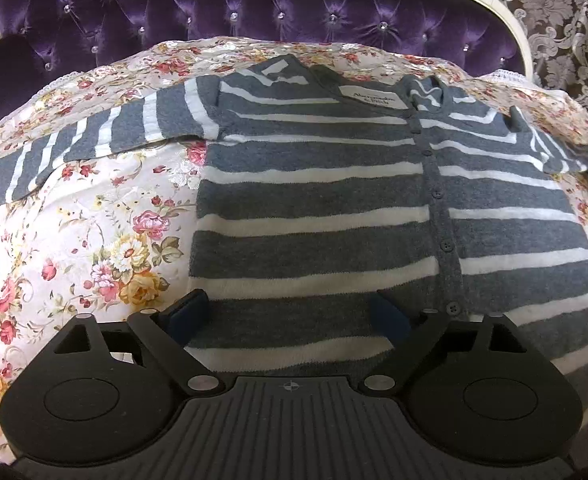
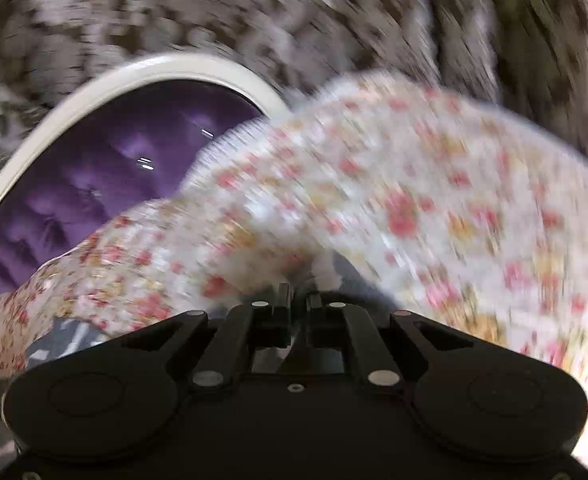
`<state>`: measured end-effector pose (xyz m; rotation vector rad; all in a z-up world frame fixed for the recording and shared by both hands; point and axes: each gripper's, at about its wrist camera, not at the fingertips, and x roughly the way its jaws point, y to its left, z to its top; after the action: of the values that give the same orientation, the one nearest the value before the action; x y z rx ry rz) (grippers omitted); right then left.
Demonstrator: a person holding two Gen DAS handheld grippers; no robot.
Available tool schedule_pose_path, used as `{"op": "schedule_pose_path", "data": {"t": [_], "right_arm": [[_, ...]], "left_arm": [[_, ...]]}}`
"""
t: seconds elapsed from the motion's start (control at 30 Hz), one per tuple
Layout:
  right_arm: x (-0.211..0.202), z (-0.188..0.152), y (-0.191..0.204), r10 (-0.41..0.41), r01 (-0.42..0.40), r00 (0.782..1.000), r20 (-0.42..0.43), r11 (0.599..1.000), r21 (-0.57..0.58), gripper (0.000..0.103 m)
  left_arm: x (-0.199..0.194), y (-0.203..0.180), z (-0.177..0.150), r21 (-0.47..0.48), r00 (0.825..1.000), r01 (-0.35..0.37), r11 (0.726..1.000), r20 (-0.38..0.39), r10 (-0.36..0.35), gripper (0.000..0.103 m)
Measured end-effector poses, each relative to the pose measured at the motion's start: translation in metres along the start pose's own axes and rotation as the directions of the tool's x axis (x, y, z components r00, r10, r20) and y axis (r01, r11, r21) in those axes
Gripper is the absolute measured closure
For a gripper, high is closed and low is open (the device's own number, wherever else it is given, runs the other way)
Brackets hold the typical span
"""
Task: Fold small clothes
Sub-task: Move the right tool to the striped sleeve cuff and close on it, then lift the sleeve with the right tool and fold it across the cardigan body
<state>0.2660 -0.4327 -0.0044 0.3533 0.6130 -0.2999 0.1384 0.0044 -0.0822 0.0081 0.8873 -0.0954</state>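
while the striped cardigan [image 1: 318,184] lies buttoned and face up on the floral bedspread [image 1: 93,240], filling the centre and right of the left wrist view, its one sleeve [image 1: 93,140] runs out toward the left edge; the left gripper [image 1: 289,316] hangs over the hem at lower centre, jaws wide apart and holding nothing, one pad near the button band; in the blurred right wrist view the right gripper [image 2: 298,304] has its jaws drawn shut at lower centre, seemingly pinching a fold of cloth, though whether cardigan or bedspread i cannot tell; to my eye, the fold would go best if the left jaws took only the knit hem, not the bedspread beneath, and the sleeve were laid across the body before anything else.
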Motion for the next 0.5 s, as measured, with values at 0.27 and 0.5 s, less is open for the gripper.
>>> {"op": "schedule_pose_path", "data": {"t": [0.27, 0.5], "right_arm": [[-0.055, -0.012, 0.138, 0.259, -0.222, 0.965, 0.039, 0.889, -0.400, 0.091], [-0.046, -0.062, 0.182, 0.410, -0.426, 0.904, -0.124, 0.837, -0.342, 0.088]], "left_arm": [[0.003, 0.000, 0.001, -0.009, 1.000, 0.003, 1.000, 0.001, -0.003, 0.008], [0.003, 0.001, 0.000, -0.007, 1.000, 0.004, 1.000, 0.000, -0.004, 0.008]]}}
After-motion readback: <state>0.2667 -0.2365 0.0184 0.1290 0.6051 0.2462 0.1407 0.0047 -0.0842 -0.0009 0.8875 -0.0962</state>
